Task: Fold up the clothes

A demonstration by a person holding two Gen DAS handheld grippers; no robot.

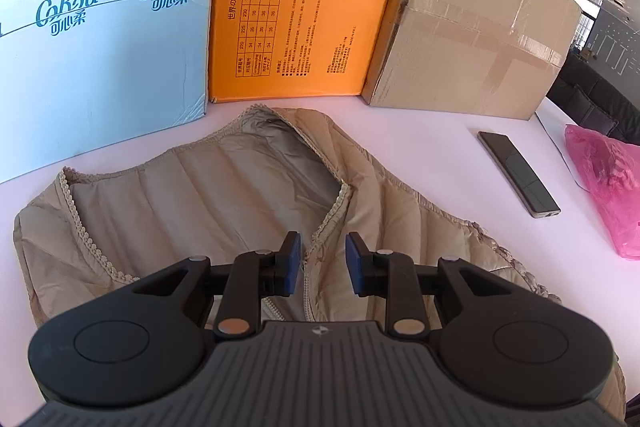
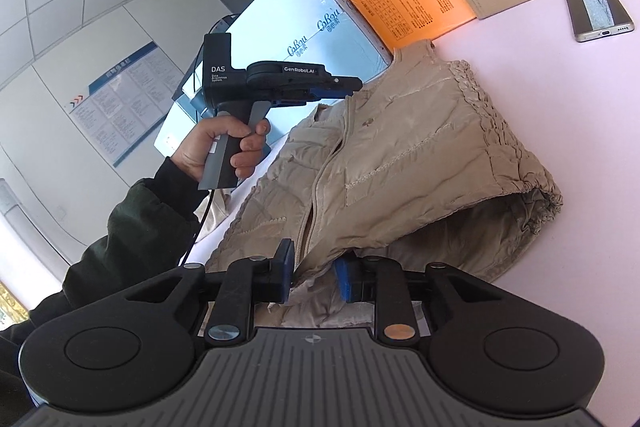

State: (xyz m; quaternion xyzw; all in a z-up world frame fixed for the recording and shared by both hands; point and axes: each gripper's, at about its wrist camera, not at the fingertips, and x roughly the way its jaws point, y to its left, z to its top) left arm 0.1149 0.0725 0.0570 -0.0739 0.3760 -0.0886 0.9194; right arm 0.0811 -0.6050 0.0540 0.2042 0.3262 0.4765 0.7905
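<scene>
Left gripper (image 1: 322, 263) tilts down, jaws apart above the beige quilted zip-front vest (image 1: 224, 187); right gripper (image 2: 314, 277) nearly level, pinching the vest's hem.

the vest (image 1: 224, 183) is quilted beige cloth with a faint sheen, puffy and creased, its armholes and neck edged in crocheted-looking lace, ruffled fabric at one side and a zipper down the front. the bench (image 1: 420, 155) is smooth, matt and pale. the blue box (image 1: 100, 47) is smooth printed cardboard, slightly scuffed; the orange box (image 1: 296, 7) is matt printed card; the brown box (image 1: 472, 43) is plain corrugated cardboard crossed with glossy clear tape. the phone (image 1: 518, 174) has a glossy dark glass face and a metal-looking rim. the pink bag (image 1: 612, 187) is thin crinkled plastic. the left gripper (image 1: 323, 265) and right gripper (image 2: 314, 277) are matt black plastic with small shiny metal pins, ribbed grey tops and blue rubbery pads on the fingers (image 1: 294, 263).
</scene>
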